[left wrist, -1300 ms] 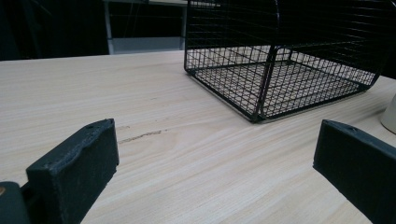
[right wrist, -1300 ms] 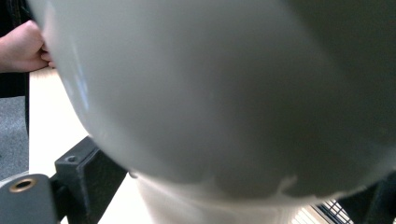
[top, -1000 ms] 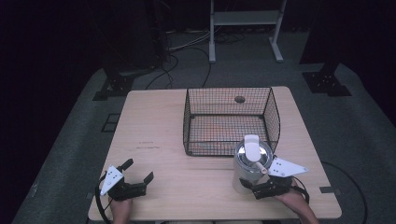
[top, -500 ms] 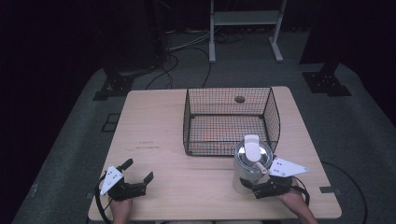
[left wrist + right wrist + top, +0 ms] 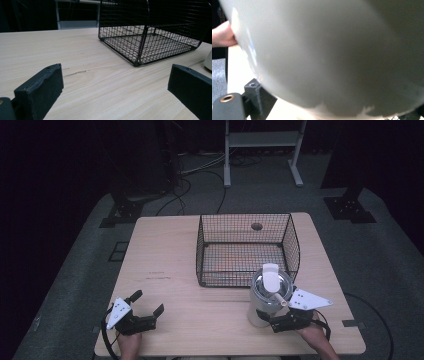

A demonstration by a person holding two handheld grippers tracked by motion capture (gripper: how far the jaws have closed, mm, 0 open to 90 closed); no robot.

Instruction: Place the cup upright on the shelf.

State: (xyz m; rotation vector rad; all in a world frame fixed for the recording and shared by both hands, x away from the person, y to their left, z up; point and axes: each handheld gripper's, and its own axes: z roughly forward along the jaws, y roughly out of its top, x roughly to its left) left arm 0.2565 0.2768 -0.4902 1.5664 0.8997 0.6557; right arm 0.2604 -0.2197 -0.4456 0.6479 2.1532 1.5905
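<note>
Your right gripper (image 5: pixel 276 320) clasped the smooth white jug (image 5: pixel 269 295), your left gripper (image 5: pixel 148 303) spread empty on pale wood table (image 5: pixel 165 250), black wire basket (image 5: pixel 247 249) far side.

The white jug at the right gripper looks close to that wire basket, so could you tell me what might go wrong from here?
1. The white jug stands just in front of the wire basket; lifting it forward could knock the basket's near rim.
2. The right gripper seems to hold it low on the body, so the tall jug might tip.
3. The left gripper rests open and apart, too far to steady anything.
</note>
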